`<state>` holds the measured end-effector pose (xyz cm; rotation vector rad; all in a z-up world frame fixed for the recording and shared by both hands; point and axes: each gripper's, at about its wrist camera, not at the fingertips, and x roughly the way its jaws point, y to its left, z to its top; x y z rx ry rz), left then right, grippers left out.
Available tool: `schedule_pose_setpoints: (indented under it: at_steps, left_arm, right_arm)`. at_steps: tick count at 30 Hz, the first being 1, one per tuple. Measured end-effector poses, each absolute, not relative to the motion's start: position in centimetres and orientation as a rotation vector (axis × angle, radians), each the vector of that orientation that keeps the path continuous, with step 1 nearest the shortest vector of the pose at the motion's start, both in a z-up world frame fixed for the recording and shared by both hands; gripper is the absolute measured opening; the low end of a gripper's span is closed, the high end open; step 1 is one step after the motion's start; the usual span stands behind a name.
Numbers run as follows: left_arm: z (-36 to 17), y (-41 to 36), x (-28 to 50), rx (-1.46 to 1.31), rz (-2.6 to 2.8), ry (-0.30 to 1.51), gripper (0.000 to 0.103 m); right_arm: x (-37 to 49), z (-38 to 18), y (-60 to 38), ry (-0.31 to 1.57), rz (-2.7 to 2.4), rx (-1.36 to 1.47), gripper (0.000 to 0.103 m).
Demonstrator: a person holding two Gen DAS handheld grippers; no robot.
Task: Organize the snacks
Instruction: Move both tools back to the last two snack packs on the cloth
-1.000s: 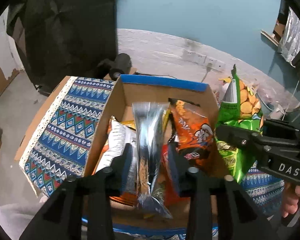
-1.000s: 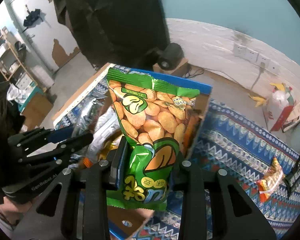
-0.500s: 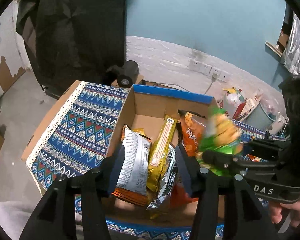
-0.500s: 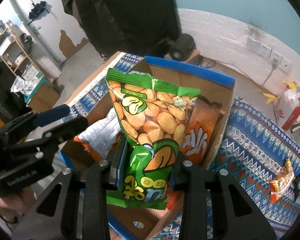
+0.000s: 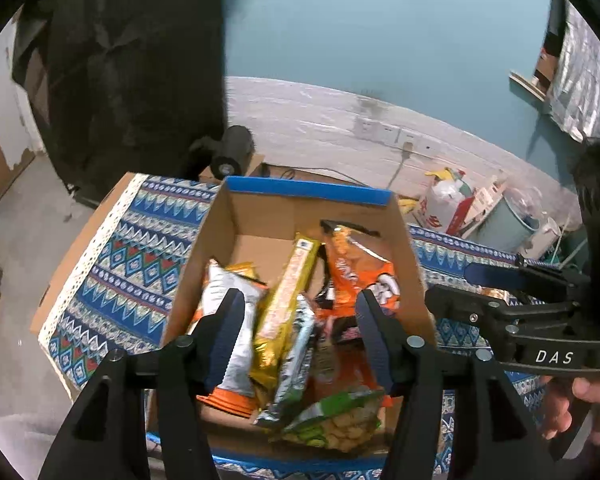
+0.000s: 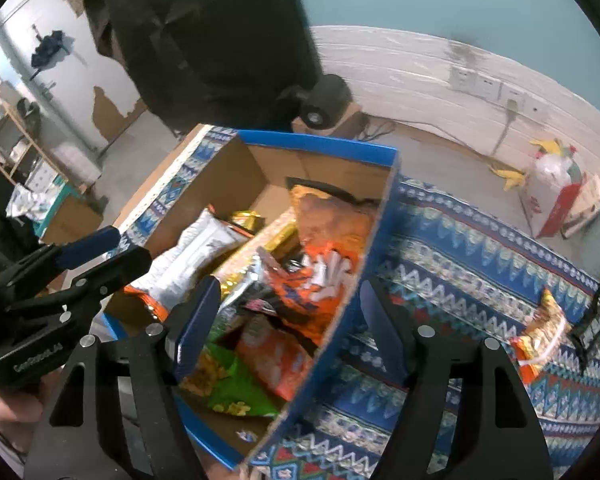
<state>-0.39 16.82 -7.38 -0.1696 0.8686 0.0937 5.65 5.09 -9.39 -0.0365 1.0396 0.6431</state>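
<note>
A blue-edged cardboard box holds several snack bags: a silver-white one, a gold one, an orange one and a silver strip. The green peanut bag lies loose at the box's near end. My left gripper is open and empty above the box. My right gripper is open and empty over the box's right wall; it also shows at the right of the left wrist view.
The box stands on a blue patterned cloth. A small orange snack bag and a black clip lie on the cloth at the right. A black roll and bags sit on the floor beyond.
My right gripper opened and the green peanut bag dropped into the box's near end. My left gripper let go of the silver strip earlier and has opened wider.
</note>
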Motion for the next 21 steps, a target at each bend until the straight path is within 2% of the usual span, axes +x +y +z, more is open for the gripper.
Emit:
schedule_pose_setpoints:
  at_steps: [4,9,21]
  left_arm:
    - [-7.2,15.0,0.0,-0.144,0.063,0.870,0.060]
    - [-7.1,12.5,0.5,-0.105,0.024,0.864,0.071]
    - [-7.4,6.1,1.9,0.011,-0.057,0.891,0.077]
  right_arm:
    - [5.4,-9.0,3.3,1.020,0.602,-0.058,0.074]
    - [5.2,-8.8,0.7,1.014,0.567,-0.033,0.075]
    - [5.1,-9.0,-6.5,1.025,0.436,0.022,0.075]
